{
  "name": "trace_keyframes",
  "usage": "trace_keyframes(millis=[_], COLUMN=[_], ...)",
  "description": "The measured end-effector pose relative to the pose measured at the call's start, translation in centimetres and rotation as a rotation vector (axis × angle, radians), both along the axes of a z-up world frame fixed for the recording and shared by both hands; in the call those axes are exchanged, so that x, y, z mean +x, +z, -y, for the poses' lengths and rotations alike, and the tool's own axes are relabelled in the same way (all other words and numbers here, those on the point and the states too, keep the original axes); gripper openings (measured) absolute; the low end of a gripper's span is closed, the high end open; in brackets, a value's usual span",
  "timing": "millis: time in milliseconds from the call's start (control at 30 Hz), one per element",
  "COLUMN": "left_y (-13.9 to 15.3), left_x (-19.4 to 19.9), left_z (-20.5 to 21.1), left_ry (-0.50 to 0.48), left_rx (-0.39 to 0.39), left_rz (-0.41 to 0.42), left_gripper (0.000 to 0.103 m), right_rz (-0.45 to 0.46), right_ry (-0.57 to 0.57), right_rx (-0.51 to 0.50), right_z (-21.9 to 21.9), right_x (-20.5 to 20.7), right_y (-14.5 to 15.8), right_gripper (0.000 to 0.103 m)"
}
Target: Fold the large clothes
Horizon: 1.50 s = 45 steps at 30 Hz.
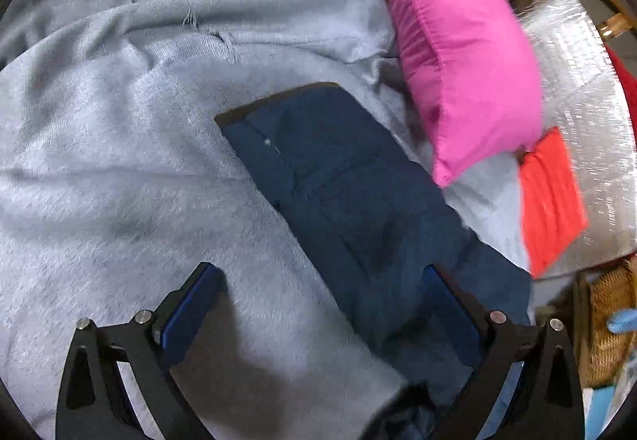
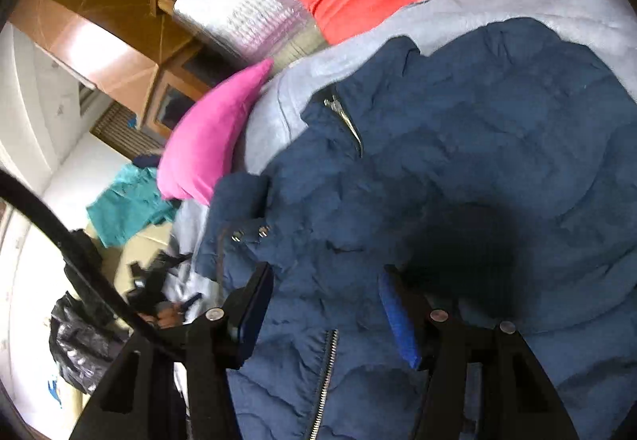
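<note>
A navy padded jacket (image 2: 458, 169) with a metal zipper (image 2: 324, 380) lies on a light grey blanket (image 1: 119, 161). In the left wrist view one navy sleeve (image 1: 350, 177) stretches flat across the blanket toward the far middle. My left gripper (image 1: 322, 277) is open, hovering over the near part of the sleeve, with the right finger above the sleeve and the left finger above the blanket. My right gripper (image 2: 326, 281) is open just above the jacket's front, near the zipper and two snap buttons (image 2: 249, 234). Neither holds any cloth.
A pink pillow (image 1: 458, 54) and a red cushion (image 1: 551, 201) lie beyond the sleeve on a silver foil mat (image 1: 577, 54). A wicker basket (image 1: 609, 320) stands at the right. Teal cloth (image 2: 127, 205), a black bag (image 2: 79, 340) and wooden furniture (image 2: 99, 38) lie off the bed.
</note>
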<state>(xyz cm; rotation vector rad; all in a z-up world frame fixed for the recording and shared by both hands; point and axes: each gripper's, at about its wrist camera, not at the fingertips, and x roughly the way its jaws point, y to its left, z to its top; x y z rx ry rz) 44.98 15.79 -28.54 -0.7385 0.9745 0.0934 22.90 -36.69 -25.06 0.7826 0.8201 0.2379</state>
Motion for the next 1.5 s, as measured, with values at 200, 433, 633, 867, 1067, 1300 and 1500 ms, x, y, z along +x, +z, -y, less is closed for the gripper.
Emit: trace_keyframes(millis=[200, 433, 633, 867, 1067, 1300, 1500], left_y=[0.0, 4.5, 15.0, 24.2, 24.6, 16.7, 6.1], left_x=[2.2, 0.5, -4.9, -13.9, -17.9, -16.3, -15.1], left_z=[1.2, 0.9, 4.0, 13.5, 23.3, 34.4, 38.3], left_ry=[-0.032, -0.021, -0.089, -0.308, -0.565, -0.875, -1.023], left_rx=[0.027, 0.082, 0.190, 0.310, 0.330, 0.297, 0.373], left_rz=[0.038, 0.175, 0.410, 0.694, 0.749, 0.559, 0.155], left_gripper=[0.049, 0.009, 0.008, 0.008, 0.007, 0.007, 0.028], right_rz=[0.020, 0.011, 0.045, 0.076, 0.083, 0.050, 0.010], right_ry=[-0.029, -0.097, -0.164, -0.281, -0.349, -0.389, -0.381], right_rx=[0.016, 0.022, 0.026, 0.036, 0.041, 0.077, 0.114], right_z=[1.7, 4.1, 5.9, 9.5, 12.2, 15.0, 15.8], right_x=[-0.7, -1.6, -3.0, -5.6, -7.5, -7.8, -7.1], right_y=[0.7, 0.6, 1.7, 2.6, 2.8, 2.1, 1.3], right_gripper=[0.059, 0.059, 0.059, 0.059, 0.059, 0.059, 0.069])
